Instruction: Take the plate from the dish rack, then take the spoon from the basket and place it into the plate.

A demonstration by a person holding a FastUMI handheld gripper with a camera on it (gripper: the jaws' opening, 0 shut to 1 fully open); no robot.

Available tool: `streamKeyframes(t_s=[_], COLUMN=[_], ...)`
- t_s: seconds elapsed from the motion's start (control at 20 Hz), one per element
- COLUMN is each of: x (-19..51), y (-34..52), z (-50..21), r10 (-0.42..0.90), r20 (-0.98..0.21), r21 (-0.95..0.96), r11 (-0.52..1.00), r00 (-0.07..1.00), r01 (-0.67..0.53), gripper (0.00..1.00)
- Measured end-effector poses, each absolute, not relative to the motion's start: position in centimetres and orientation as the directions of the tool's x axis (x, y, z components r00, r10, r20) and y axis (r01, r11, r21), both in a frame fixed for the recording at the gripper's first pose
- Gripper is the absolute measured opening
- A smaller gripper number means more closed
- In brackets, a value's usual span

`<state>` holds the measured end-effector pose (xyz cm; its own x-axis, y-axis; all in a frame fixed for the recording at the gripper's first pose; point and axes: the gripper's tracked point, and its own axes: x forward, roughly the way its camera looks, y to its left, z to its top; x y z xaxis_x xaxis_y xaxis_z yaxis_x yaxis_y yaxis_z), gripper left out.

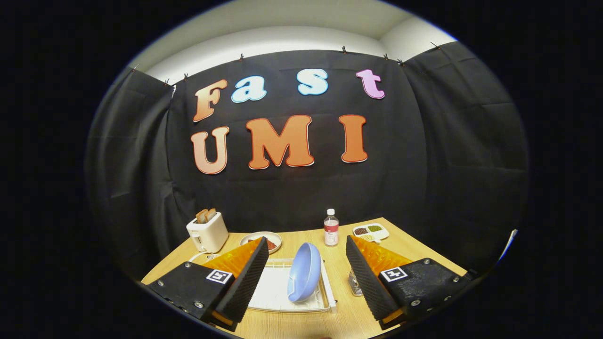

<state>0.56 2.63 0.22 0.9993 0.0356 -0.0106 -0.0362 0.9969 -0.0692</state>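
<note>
Blue plate [304, 272] stands on edge in the rack [273, 294], easy to pinch, between the wide-open, empty claw [307, 273] fingers.

1. A black cloth wall [424, 155] hangs around the booth, clipped along its top edge.
2. Above it runs a pale wall and ceiling [301, 28].
3. A light wooden table [414, 249] stands before the cloth, evenly lit.
</note>
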Motion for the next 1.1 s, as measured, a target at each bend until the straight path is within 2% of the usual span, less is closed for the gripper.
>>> streamKeyframes(t_s=[0.6, 1.1], x=[1.7, 5.6], y=[4.1, 4.4], z=[-1.1, -6.4], r10=[0.049, -0.012], r20=[-0.052, -0.212], r21=[-0.073, -0.133], r11=[0.996, 0.991], r00=[0.997, 0.977], r01=[-0.053, -0.017], gripper=[0.98, 0.98])
